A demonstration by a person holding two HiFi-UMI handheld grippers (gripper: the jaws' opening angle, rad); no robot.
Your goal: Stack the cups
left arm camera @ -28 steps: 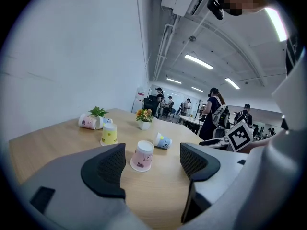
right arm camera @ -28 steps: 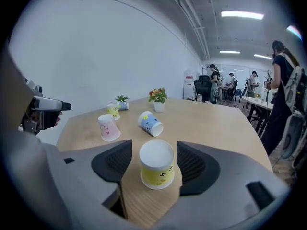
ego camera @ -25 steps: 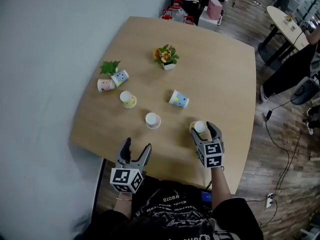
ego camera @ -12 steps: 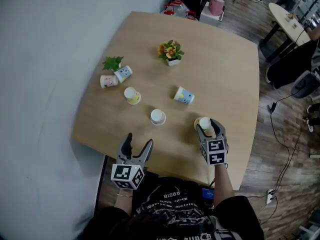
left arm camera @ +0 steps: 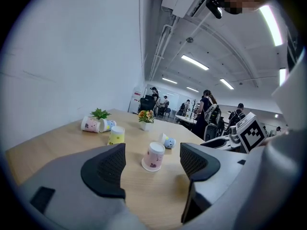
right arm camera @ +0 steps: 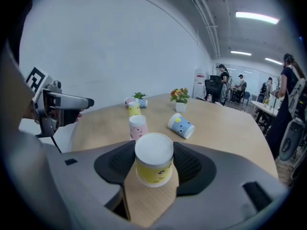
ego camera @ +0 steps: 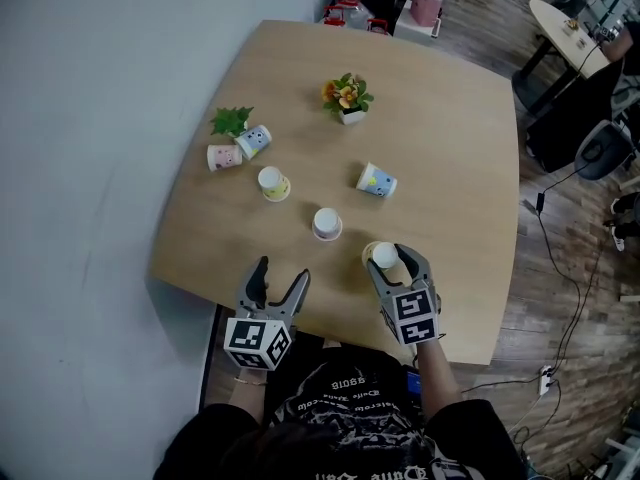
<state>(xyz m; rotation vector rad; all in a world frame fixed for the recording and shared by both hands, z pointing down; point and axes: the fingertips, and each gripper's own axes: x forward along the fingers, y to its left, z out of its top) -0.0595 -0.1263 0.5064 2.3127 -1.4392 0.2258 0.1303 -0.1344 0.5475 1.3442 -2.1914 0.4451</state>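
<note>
Since a second ago the right gripper (ego camera: 388, 258) has been carrying the gripped yellow cup (right arm camera: 154, 163) leftward, narrowing the gap to the pink cup (ego camera: 327, 224). Its dark ribbed pads are pressing on both sides of that cup, which is sitting upside down between them, white base up, over the near part of the table (ego camera: 450, 118). Whether the rim is resting on the wood is not showing clearly.

The left gripper (ego camera: 282, 268) is hovering at the near edge, jaws spread wide and holding nothing. The pink cup is showing through its gap but standing well ahead of it.

That pink cup is standing inverted, just to the far left of the right gripper, with nothing lying between them. Farther on, a second yellow cup (ego camera: 272, 182) is also standing inverted, and a blue cup (ego camera: 377, 180) is lying on its side to the right. At the far left, a pale pink cup (ego camera: 222, 157) and a light blue cup (ego camera: 254, 141) are lying tipped over, close together, beside a small green plant (ego camera: 232, 120). A white pot of orange flowers (ego camera: 347, 96) is standing near the table's far middle.

All the cups are tapered, with printed faces. The tabletop is pale wood with rounded corners.
</note>
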